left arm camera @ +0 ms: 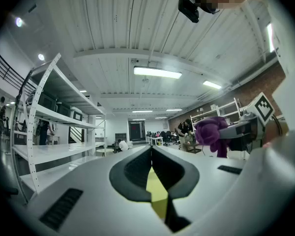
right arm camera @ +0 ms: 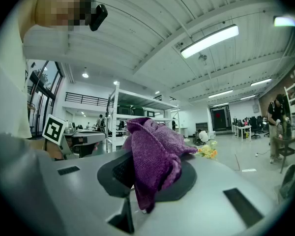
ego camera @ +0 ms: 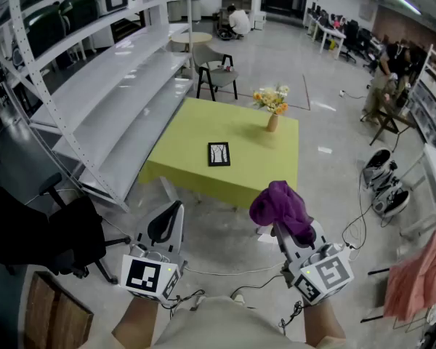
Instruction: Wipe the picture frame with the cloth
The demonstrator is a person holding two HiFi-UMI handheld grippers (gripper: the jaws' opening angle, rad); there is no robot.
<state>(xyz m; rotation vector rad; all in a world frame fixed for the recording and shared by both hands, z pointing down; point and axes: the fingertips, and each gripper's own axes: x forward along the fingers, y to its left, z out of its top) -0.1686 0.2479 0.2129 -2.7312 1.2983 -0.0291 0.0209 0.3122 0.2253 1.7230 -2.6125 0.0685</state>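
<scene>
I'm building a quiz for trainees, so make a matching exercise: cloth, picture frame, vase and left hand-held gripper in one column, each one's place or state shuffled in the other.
1. cloth
2. picture frame
3. vase
4. left hand-held gripper

A. standing near the far right corner of the table
B. shut on nothing
C. clamped in the right hand-held gripper
D. lying flat, mid-table

Pairs: 1-C, 2-D, 3-A, 4-B

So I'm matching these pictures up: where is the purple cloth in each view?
Head view: the cloth sits lower right of centre.
Left gripper view: right of centre, at mid height.
Right gripper view: centre, clamped between the jaws.
Shared landmark: the white shelving rack.
</scene>
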